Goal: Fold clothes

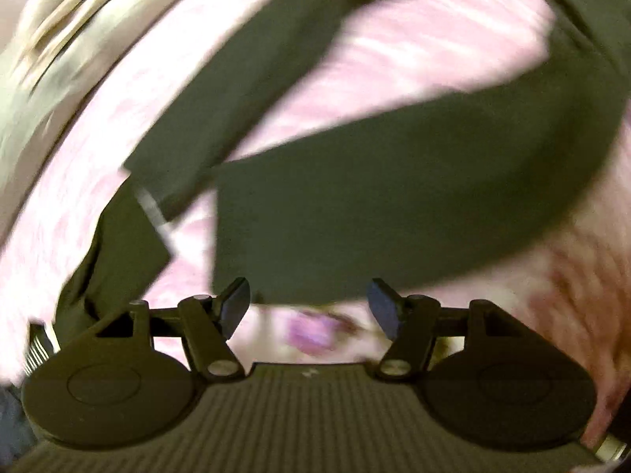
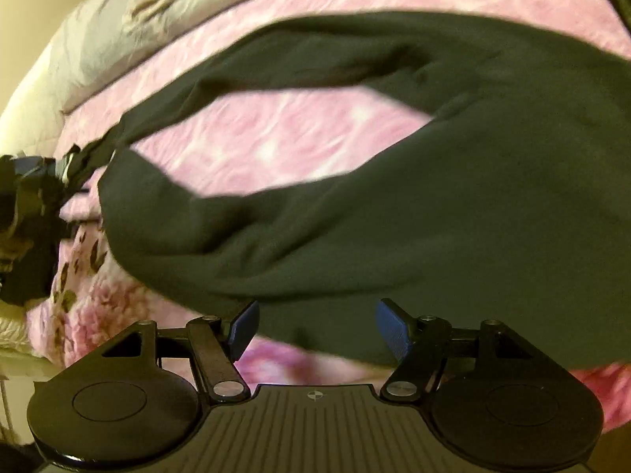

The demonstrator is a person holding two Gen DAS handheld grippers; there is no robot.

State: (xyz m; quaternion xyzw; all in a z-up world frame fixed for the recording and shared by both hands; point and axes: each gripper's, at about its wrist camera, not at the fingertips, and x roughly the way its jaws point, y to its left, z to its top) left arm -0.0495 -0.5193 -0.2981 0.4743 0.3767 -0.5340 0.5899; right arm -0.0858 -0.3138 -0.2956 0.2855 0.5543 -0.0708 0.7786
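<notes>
A pink patterned bedspread (image 2: 276, 138) covers the bed and fills most of both views, with a bunched pale grey-cream blanket (image 2: 118, 27) along its far left edge and a cream wall behind it. At the left edge of the right wrist view a dark bundle of gear (image 2: 23, 205) sits just off the bedspread, too dim and broken up to identify. The dark green trousers (image 2: 394, 236) lie spread on the bedspread: two legs run leftward from a joined part at the right, the nearer leg broad and just in front of the right gripper (image 2: 317, 331), the farther one thinner, with a wedge of pink showing between them. The long axis runs left to right, slightly away toward the left. In the left wrist view, which is smeared by motion, the trousers' (image 1: 355, 216) leg ends lie square-cut just beyond the left gripper (image 1: 308, 307). Both claws stand wide open, blue pads (image 2: 394, 331) apart, gripping nothing; nothing lies between either claw and the cloth.
</notes>
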